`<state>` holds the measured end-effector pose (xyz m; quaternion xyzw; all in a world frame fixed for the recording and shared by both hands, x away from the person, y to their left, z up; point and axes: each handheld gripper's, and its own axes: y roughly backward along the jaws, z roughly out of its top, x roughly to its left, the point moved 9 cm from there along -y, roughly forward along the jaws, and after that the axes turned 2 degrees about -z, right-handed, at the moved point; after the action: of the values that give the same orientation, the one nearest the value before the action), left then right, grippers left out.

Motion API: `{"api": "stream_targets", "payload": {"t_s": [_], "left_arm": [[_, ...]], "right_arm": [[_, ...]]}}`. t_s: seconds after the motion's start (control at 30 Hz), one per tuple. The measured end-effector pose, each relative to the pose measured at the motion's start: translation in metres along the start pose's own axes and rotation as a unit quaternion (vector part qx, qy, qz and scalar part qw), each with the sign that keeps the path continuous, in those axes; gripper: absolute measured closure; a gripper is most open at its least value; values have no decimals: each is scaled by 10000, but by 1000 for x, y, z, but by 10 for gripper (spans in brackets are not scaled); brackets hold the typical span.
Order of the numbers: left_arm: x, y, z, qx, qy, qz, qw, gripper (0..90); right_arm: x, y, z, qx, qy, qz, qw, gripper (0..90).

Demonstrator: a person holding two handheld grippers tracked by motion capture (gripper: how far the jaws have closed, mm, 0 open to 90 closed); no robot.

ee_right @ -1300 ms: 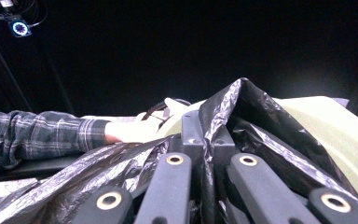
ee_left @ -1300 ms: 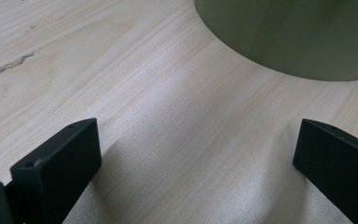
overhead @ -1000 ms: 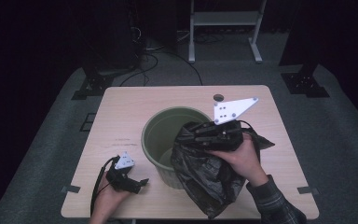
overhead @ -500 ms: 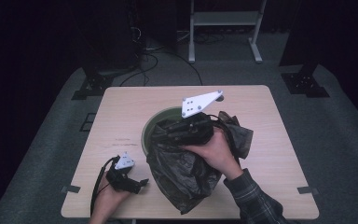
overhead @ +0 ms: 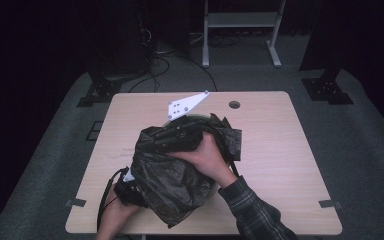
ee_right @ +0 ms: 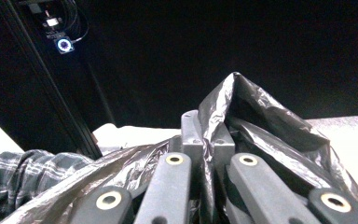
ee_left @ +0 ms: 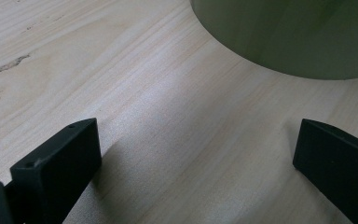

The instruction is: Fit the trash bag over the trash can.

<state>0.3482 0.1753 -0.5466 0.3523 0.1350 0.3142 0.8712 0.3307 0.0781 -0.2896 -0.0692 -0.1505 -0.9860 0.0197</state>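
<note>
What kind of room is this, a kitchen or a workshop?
More likely a dim recording studio or lab: one pale wooden table on grey carpet, black cables trailing past dark stands, and a white metal frame behind.

Glossy crinkled plastic bag point(overhead: 175, 170); matt pale wood table point(overhead: 280, 150).

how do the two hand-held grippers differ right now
The right hand-held gripper is shut on the black plastic bag, a fold pinched between its jaws; the left hand-held gripper is open with nothing between its jaws. The right one is raised over the green bin; the left sits low by the wooden table, beside the bin's wall. Both have black jaws.
</note>
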Motion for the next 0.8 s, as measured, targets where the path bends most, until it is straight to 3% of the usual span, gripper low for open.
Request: {"api": "stream_targets", "payload": {"t_s": [0.17,0.33,0.6,0.8], "left_arm": [[0,1,-1,39,-42,-9,10000,0],[-1,0,0,6,-14,-17,10000,0],[0,0,0,-1,-11,-11,10000,0],[-1,0,0,1,-11,-15,10000,0]], "right_arm": [[4,-13,6,-76,-17,166,9998,886],[5,-10,4,-105,-40,170,9998,886],[-5,20,-10,-74,-147,-130,9998,886],[-9,47,-13,12,-96,-389,9992,886]]}}
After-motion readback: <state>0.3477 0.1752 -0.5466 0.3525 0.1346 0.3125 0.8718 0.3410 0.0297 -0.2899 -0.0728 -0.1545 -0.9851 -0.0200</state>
